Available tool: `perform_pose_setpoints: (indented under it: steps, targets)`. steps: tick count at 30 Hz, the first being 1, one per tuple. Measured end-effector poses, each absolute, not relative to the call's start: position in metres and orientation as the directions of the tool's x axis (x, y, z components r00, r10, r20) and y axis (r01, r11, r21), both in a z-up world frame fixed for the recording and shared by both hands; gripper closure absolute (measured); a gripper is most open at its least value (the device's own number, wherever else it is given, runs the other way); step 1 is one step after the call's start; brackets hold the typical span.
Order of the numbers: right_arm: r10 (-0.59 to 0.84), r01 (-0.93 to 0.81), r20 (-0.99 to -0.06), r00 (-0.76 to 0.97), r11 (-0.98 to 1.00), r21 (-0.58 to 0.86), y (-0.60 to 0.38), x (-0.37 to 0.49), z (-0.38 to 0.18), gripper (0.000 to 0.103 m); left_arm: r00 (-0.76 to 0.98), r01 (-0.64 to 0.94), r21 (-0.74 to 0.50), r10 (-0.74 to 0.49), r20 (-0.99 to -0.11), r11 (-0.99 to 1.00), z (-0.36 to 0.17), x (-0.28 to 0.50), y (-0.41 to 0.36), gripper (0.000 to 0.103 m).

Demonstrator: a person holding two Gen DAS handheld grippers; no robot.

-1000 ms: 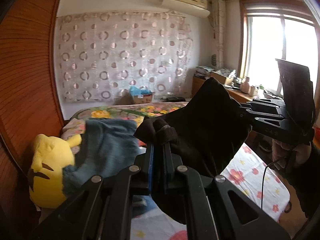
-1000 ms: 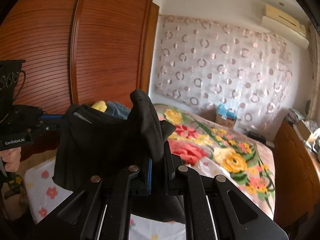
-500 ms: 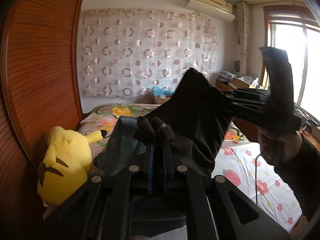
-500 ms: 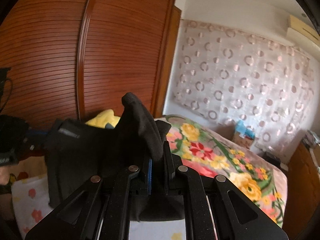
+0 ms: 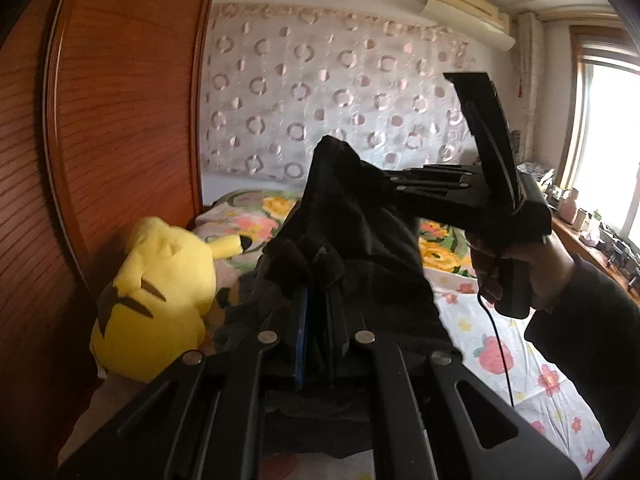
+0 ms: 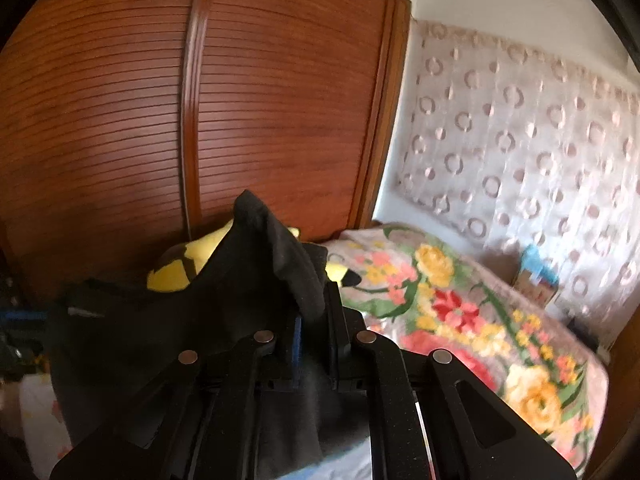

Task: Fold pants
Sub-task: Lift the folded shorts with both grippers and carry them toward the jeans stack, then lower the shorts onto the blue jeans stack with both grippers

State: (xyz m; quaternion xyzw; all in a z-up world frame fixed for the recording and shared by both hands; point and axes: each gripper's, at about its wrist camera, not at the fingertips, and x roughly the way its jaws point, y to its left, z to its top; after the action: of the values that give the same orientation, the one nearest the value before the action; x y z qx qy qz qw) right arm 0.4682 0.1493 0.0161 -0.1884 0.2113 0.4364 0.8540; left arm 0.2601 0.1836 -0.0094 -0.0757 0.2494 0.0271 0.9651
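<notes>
Since a second ago you are swinging both grippers toward the wooden wardrobe (image 6: 240, 100), and the yellow plush toy (image 5: 160, 300) is now filling much more of the left wrist view. Your left gripper (image 5: 318, 300) is pinching a bunched edge of the black pants (image 5: 360, 240), its jaws closed down to a narrow slit with cloth puffing out above the tips. Your right gripper (image 6: 314, 320) is doing the same on its own side, jaws nearly together with a fold of the pants (image 6: 160, 340) drooping over one fingertip. You are holding the pants up in the air between the two grippers, above the bed (image 5: 500, 344), the fabric hanging down in front of the plush toy (image 6: 184, 264). In the left wrist view your right hand (image 5: 516, 264) is wrapping around the right gripper's handle, and a thin black cable (image 5: 500, 344) is trailing down from it. The right wrist view is blurred, so the dark shape with a blue strip at its far left edge is probably the left gripper, though you cannot be sure. A flowered blanket (image 6: 460, 312) is covering the far part of the bed, and a circle-patterned curtain (image 5: 340, 100) is hanging behind it, under an air conditioner (image 5: 468, 20).
</notes>
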Motion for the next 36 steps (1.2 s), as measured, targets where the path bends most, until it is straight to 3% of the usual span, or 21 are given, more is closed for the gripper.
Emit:
perform_pose_setpoints:
  steps: [4,5,16,23,36]
  targets:
    - [0.634,-0.780,-0.527,0.566,0.619,-0.094,0.145,0.477,0.015,0.056,0.860,-0.100,-0.128,0.021,-0.510,0.987,-0.019,0.261,0.183,0.097]
    - [0.644,-0.778,-0.518,0.563,0.624,-0.069,0.141,0.476,0.017,0.053,0.859,-0.100,-0.130,0.020,-0.512,0.986,-0.021,0.260,0.182,0.097]
    - [0.662,-0.784,-0.495,0.563,0.618,-0.065,0.112,0.456,0.037,0.053,0.875,-0.103,-0.135,0.025,-0.483,0.985,-0.009,0.245,0.181,0.093]
    - [0.668,-0.800,-0.550,0.502,0.599,-0.002,0.104,0.466,0.020,0.069,0.895,-0.073,-0.121,0.012,-0.445,0.990,0.009,0.241,0.176,0.092]
    - [0.607,-0.735,-0.632,0.481,0.672,0.086,0.110,0.506,-0.028,0.069,0.810,-0.073,-0.108,-0.004,-0.587,0.991,-0.045,0.282,0.172,0.092]
